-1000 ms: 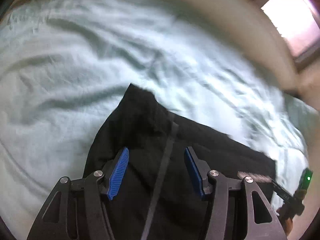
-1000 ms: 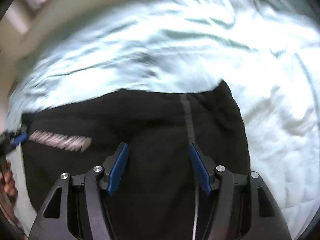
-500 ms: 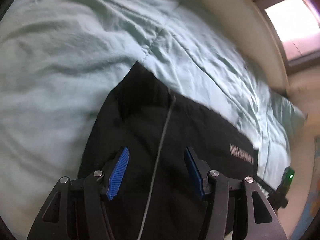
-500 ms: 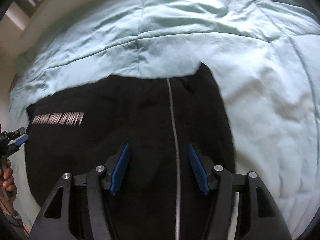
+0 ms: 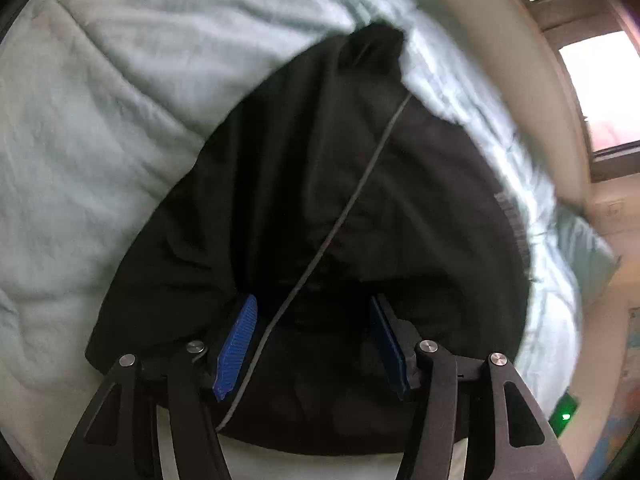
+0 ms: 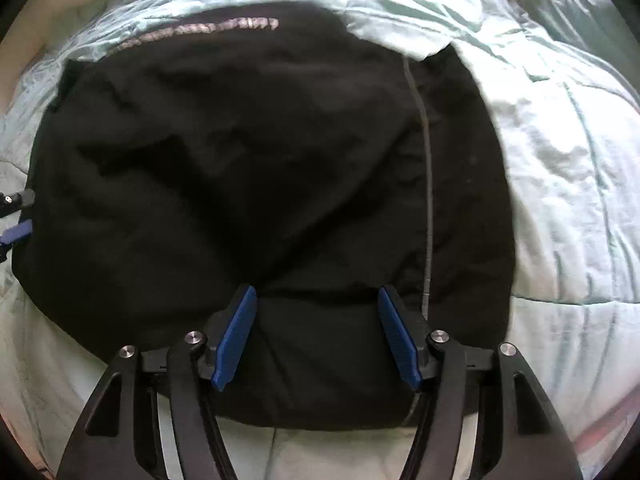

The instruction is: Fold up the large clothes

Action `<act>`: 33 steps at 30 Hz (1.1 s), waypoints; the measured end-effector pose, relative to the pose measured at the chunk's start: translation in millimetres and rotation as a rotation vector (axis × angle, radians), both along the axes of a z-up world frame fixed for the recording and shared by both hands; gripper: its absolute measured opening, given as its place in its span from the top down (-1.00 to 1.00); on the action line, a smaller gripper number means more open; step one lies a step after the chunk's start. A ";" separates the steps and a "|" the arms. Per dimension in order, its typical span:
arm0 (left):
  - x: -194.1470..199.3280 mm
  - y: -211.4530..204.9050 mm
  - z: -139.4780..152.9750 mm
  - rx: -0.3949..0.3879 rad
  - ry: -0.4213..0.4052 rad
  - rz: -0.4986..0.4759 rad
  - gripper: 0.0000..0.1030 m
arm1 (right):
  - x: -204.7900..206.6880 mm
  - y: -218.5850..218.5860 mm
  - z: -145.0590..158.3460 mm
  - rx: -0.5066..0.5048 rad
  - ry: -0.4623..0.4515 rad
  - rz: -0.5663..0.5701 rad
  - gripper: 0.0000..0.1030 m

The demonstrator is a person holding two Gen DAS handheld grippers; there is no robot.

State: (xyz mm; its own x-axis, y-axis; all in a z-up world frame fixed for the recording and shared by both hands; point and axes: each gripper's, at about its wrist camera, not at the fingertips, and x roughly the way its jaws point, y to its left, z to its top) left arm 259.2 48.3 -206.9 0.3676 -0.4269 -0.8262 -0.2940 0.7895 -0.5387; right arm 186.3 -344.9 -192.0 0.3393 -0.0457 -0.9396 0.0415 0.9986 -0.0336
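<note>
Closest to the left wrist camera, the left tongs [image 5: 314, 344] stand wide apart, their 2 blue ribbed pads [image 5: 236, 348] spread with nothing between them, hovering over the near edge of a black garment [image 5: 320, 200]. The fabric bunches up just ahead of the pads, but whether they touch it cannot be told. The garment lies on a bed covered by a pale mint quilt [image 5: 80, 160]. A thin grey stripe [image 5: 348, 204] runs diagonally across the cloth from beside the left pad toward the far end, where the fabric narrows to a dark peak. Beyond it, at the far right edge of the bed, a cream wall and a bright window [image 5: 596, 88] show, motion-blurred. A small green light [image 5: 565, 416] glows at the lower right.

In the right wrist view, the right tongs [image 6: 316, 338] are likewise spread wide, blue pads [image 6: 236, 338] empty, poised above the garment's [image 6: 240, 180] near hem. The cloth spreads broadly across the quilt [image 6: 560, 160], rumpled, with a grey stripe [image 6: 427, 184] running straight away just right of the right pad. At its far edge sits a band of pale lettering [image 6: 208, 30], too blurred to read. At the left border, the tip of the other tongs [image 6: 16, 232] meets the garment's side.
</note>
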 end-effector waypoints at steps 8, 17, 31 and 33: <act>-20.2 -3.6 61.2 0.164 -0.141 -0.168 -0.15 | -30.0 -63.4 57.0 0.092 -0.102 -0.150 -0.33; -19.3 0.9 108.5 0.146 -0.234 -0.230 -0.15 | -46.8 -83.6 119.4 -0.023 -0.205 -0.209 -0.33; -39.3 -37.0 120.5 0.204 -0.257 -0.313 -0.15 | -58.1 -64.2 140.2 -0.036 -0.254 -0.160 -0.48; -36.3 -36.8 114.5 0.181 -0.237 -0.314 -0.16 | -54.7 -68.0 134.1 -0.023 -0.248 -0.166 -0.48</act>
State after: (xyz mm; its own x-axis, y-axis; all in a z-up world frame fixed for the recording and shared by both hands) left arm 222.9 11.5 -92.4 0.4319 -0.4046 -0.8061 0.0908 0.9087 -0.4075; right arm 131.6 -412.9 -57.9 0.5441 -0.1402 -0.8272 0.2142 0.9765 -0.0246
